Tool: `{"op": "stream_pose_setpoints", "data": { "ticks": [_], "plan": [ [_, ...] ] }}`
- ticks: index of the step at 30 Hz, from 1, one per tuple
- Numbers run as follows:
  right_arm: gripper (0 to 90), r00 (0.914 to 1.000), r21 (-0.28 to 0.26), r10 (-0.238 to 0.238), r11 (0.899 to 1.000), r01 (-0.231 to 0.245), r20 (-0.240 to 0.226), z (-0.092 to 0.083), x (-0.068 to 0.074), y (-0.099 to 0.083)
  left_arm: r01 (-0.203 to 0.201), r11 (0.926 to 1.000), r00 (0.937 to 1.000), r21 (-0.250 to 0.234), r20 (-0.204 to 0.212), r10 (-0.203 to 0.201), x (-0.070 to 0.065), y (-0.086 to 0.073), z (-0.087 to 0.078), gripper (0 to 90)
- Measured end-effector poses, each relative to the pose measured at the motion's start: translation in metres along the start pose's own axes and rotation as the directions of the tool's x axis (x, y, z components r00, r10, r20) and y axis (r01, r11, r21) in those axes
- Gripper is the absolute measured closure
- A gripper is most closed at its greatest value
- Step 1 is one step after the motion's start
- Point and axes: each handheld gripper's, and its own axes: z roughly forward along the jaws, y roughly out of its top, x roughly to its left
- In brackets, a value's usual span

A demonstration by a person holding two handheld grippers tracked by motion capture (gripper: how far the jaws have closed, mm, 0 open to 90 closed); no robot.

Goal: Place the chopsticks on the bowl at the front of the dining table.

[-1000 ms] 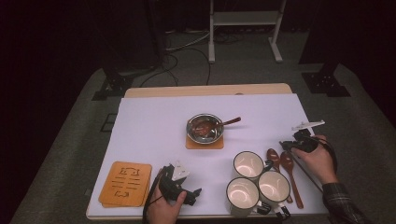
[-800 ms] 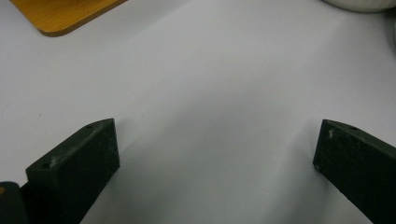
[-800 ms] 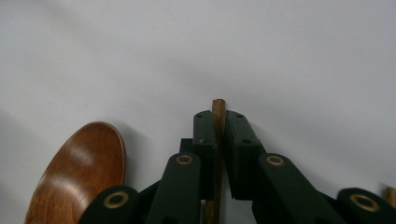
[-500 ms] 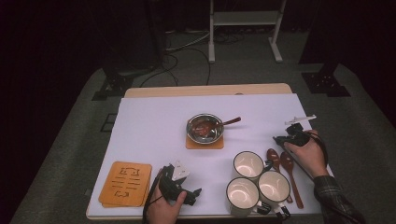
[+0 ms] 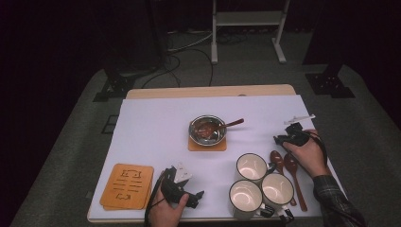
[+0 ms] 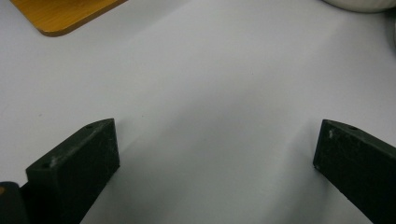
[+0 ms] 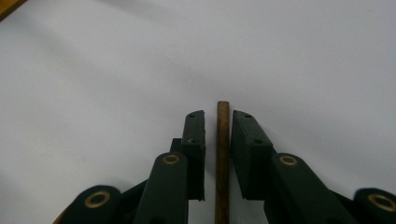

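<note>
A thin wooden handle (image 7: 222, 158) lies on the white table between the jaws of my right gripper (image 7: 218, 122), with a narrow gap on each side, so the pads do not press on it. These jaws have just been opening. From above, the right gripper (image 5: 283, 139) points left at the table's right side, just beyond two brown wooden spoons (image 5: 292, 171). My left gripper (image 5: 196, 198) rests near the front edge. Its jaws (image 6: 215, 149) stand wide apart over bare table.
A metal bowl (image 5: 207, 128) with a spoon (image 5: 232, 124) in it sits on a wooden coaster (image 5: 207, 144) mid-table. Three white mugs (image 5: 251, 166) cluster at the front right. Stacked wooden coasters (image 5: 127, 186) lie at the front left, and one corner (image 6: 65, 14) shows ahead of the left gripper.
My right hand and gripper have shifted left, from the table's right edge in over it. The left hand has kept still.
</note>
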Motion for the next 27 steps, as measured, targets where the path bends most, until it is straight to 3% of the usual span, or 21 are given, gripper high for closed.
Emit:
{"op": "stream_pose_setpoints", "data": {
  "ticks": [27],
  "plan": [
    [70.0,0.9998,-0.071,0.018,0.997,-0.018,-0.001,-0.038,-0.007,-0.020,0.002,1.0000,1.0000,-0.001,0.000,-0.002,0.000,0.000,0.000,0.0]
  ]
}}
